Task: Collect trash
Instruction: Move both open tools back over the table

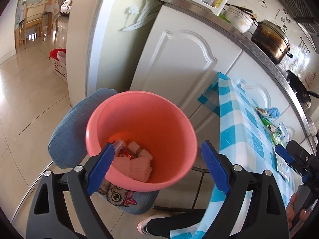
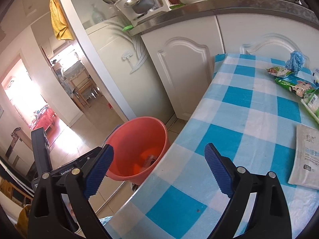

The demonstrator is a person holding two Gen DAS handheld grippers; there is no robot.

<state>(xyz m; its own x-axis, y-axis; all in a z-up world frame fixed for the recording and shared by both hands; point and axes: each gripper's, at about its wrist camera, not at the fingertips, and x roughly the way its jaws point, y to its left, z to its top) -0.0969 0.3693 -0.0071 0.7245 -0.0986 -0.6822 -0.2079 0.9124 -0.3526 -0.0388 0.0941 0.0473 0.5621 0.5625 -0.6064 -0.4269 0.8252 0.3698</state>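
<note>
Left wrist: round pink plastic bucket w/ crumpled trash

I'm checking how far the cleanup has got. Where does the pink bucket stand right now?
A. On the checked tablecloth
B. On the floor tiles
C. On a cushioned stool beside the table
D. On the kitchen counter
C: the left wrist view shows the pink bucket resting on a blue owl-print stool cushion, next to the table with the checked cloth.
</note>
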